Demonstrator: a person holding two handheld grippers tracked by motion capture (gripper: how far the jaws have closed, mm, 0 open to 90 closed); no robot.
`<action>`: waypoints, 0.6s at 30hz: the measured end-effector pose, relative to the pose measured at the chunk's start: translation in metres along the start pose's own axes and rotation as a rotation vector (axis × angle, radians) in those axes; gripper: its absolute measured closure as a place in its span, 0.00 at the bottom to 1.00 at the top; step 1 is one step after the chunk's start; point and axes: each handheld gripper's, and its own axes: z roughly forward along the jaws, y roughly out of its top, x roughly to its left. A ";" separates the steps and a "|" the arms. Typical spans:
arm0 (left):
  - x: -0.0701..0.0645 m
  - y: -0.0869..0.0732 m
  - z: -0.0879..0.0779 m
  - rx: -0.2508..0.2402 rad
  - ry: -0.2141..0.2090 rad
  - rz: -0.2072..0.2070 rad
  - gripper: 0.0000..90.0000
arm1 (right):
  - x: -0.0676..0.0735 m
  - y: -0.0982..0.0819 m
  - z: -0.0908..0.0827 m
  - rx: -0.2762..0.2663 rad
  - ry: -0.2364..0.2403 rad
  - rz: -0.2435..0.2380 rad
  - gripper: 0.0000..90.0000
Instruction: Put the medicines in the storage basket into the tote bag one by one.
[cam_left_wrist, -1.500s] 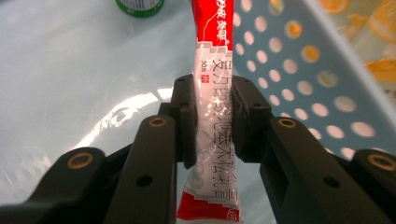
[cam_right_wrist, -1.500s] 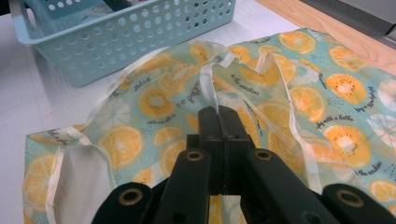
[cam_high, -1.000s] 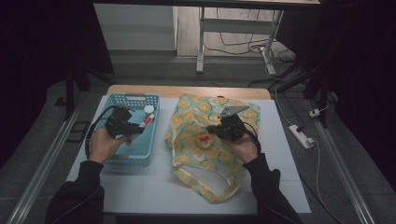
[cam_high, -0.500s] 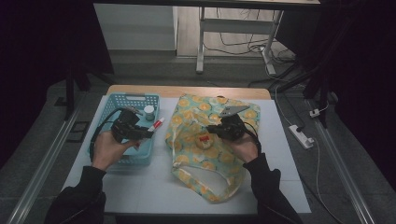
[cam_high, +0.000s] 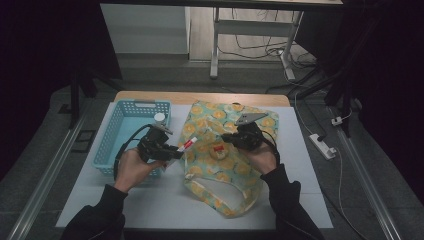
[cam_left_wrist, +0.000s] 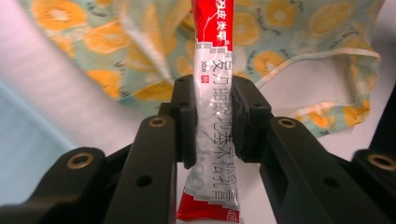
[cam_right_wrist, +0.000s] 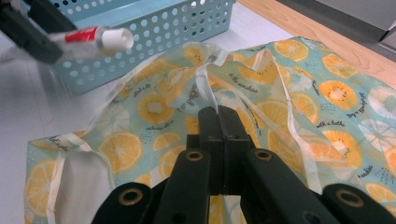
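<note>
High view: a tube (cam_high: 186, 145) is carried from the basket (cam_high: 116, 132) toward the bag (cam_high: 235, 175) on the table (cam_high: 150, 205).
Tube, place: in the air over the gap between basket and bag, near the bag's left edge, cap end pointing at the bag.
Left gripper (cam_high: 167, 151): jaws closed on the tube's middle, one pad on each flat side; the left gripper view shows the tube (cam_left_wrist: 212, 107) running straight up between the pads, red band at top and at the crimped tail.
Right gripper (cam_high: 231, 137): jaws shut tight on a strip of the bag's pale trim or strap; in the right gripper view the fabric (cam_right_wrist: 208, 88) rises in a fold from the jaw tips (cam_right_wrist: 223, 122).
Bag: thin cloth with an orange-slice print, lying flat on the middle of the table, reaching its far edge; limp, it will sag and close unless its edge is held up.
Bag, hold: by the hem or strap, where the cloth is doubled and will not slip out.
Tube, handling: light and small, its foil-like skin smooth and soft, so a hard squeeze could dent it or press on the cap.
Tube, hold: across the flat middle as now; the stiff capped end leads well.
Judgement: the bag's mouth is barely lifted, so the tube may catch on the hem.
</note>
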 end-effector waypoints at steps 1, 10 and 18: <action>-0.002 0.001 0.002 0.002 -0.004 0.004 0.81 | 0.000 0.000 0.000 0.000 0.000 0.002 1.00; -0.014 0.012 0.024 0.024 -0.032 0.025 0.81 | 0.000 0.001 -0.002 -0.005 -0.001 0.000 1.00; -0.019 0.023 0.047 0.051 -0.035 0.034 0.81 | 0.002 0.002 -0.002 -0.008 -0.002 -0.004 1.00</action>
